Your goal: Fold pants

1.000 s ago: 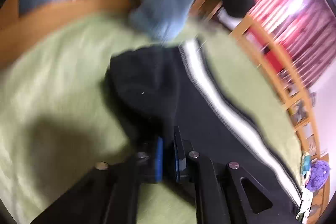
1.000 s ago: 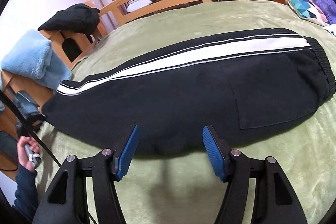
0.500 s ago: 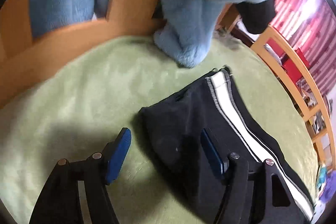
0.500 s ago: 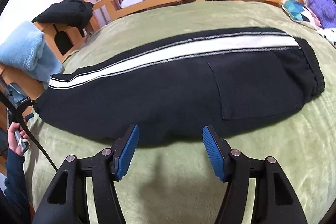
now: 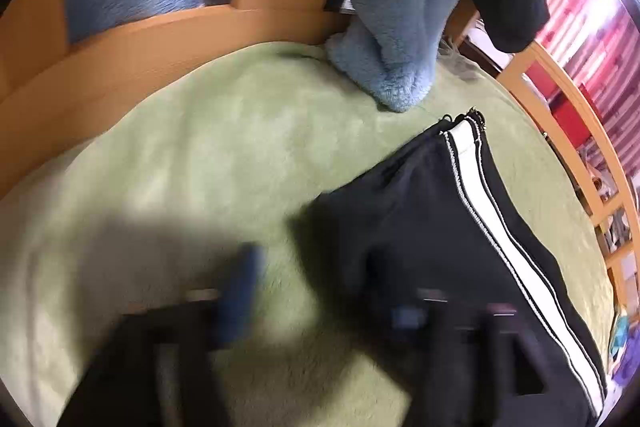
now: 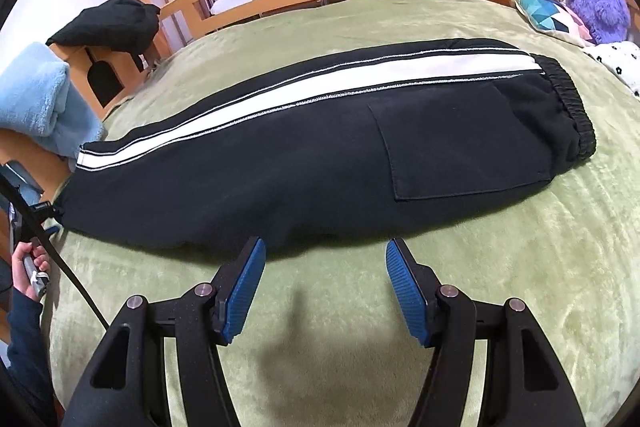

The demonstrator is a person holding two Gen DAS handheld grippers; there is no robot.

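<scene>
The left gripper (image 5: 320, 303), jaws opening and blurred, straddles the cuff corner of the pants (image 5: 432, 227), which lie flat on the green bedspread (image 5: 200, 155). The right gripper (image 6: 324, 283) gapes empty just short of their near edge. Soft, limp fleece will likely sag; pinch hems.

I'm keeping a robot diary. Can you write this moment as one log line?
pants: flat on green blanket, legs stacked | left gripper: jaws opening, over cuff end | right gripper: open, empty, near pants edge
</scene>
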